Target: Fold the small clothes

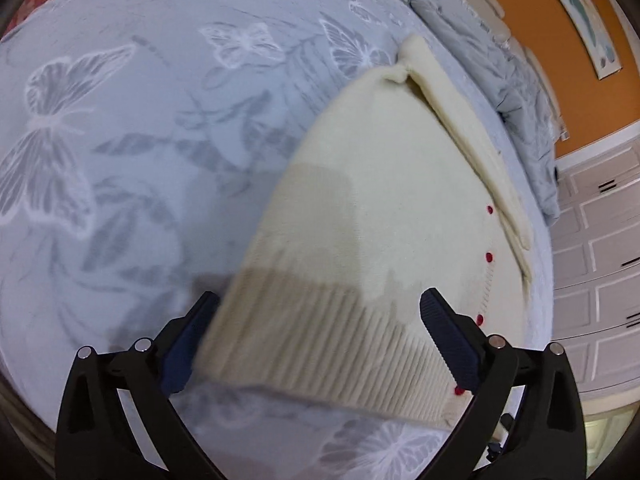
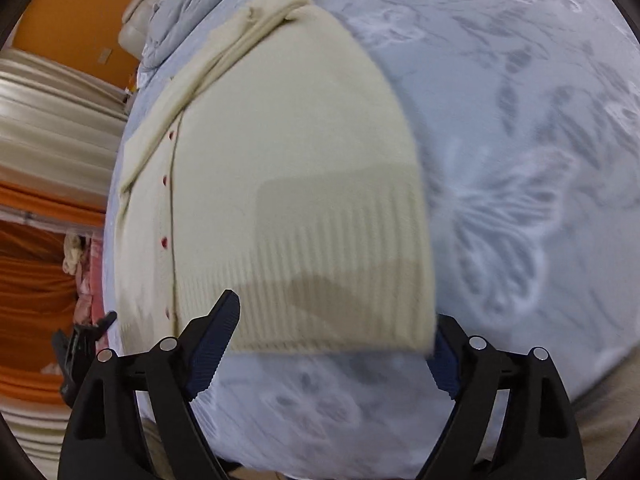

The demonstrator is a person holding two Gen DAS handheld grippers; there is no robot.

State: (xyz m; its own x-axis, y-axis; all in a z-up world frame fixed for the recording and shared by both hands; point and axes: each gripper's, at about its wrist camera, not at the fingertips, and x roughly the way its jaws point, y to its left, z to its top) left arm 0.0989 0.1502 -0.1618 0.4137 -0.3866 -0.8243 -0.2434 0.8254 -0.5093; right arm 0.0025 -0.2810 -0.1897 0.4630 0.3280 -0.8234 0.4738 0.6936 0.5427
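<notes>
A: Looking from the left wrist, a white drawer unit shows; the right wrist shows orange curtains instead.

B: The cream cardigan lies flat on the butterfly bedspread, its ribbed hem between the spread-apart fingers of the left gripper and right gripper, neither pressing it.

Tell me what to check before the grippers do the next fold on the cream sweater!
1. Left gripper open, pads off the cloth: ok, jaws stand wide around the ribbed hem.
2. Right gripper open: ok, nothing pinched.
3. Cream knitted cardigan with small red buttons lying flat on the pale blue butterfly bedspread: ok.
4. Sleeve tucked in: not ok, it lies loose along the button edge.
5. Ribbed hem straight: cannot tell, the picture is blurred.
6. Crumpled grey bedding clear of the cardigan: ok, it sits apart near the headboard.
</notes>
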